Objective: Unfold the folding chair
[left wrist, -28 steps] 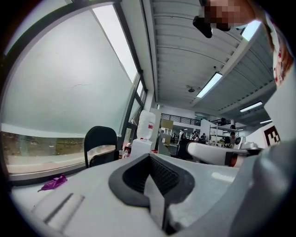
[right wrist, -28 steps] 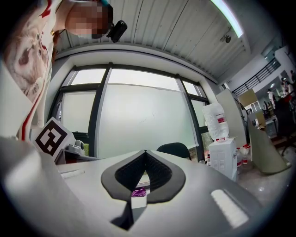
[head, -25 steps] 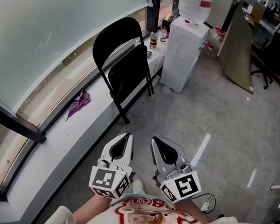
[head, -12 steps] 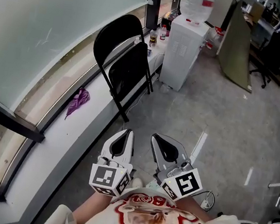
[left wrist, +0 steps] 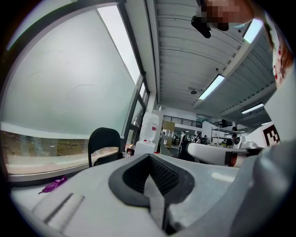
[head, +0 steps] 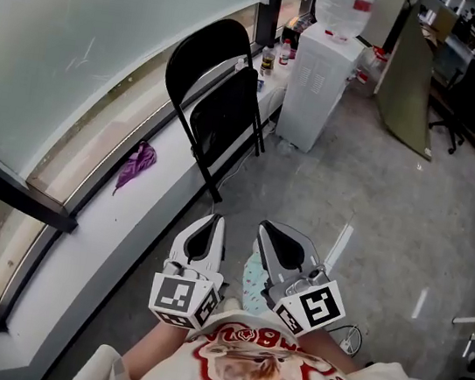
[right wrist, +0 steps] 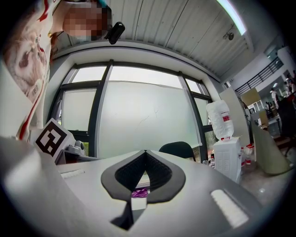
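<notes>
Left tongs and right tongs side by side at 6 o'clock, both closed on nothing, black metal folding chair at 11 o'clock, folded flat against white window ledge, white box-shaped water dispenser at 12 o'clock

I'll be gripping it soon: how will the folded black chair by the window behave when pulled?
The folding chair looks stiff but hinged: its seat lies folded against the tube frame, so it may swing when lifted. It leans against the window ledge on narrow feet, so a pull would probably slide or tip it.
</notes>
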Available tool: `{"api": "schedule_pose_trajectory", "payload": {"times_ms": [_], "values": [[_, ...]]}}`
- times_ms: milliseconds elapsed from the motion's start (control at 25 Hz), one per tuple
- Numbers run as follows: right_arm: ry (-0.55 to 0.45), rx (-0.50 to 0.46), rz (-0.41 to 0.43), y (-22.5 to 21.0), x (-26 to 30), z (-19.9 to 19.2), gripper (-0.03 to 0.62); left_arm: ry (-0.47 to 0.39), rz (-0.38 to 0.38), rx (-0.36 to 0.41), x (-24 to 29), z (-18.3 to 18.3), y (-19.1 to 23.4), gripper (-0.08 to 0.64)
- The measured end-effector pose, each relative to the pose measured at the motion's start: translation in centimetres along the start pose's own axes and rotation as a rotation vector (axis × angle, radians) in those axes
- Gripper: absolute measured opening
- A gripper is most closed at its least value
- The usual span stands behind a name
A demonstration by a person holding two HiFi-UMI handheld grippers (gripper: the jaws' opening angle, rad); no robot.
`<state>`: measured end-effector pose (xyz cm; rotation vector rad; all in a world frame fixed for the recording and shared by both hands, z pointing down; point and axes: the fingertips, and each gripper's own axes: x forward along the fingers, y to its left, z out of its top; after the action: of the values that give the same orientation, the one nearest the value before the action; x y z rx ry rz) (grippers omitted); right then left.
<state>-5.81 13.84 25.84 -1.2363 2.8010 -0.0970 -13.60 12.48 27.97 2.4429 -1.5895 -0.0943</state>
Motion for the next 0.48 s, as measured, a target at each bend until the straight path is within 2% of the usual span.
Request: {"api": "schedule_pose_trajectory", "payload": {"times_ms": [480], "values": [[0.004,0.001,0.058,-2.3,3.8,-0.6,0.023,-0.013,0.056,0.003,3.3,0.5,2.9,0.0]]}}
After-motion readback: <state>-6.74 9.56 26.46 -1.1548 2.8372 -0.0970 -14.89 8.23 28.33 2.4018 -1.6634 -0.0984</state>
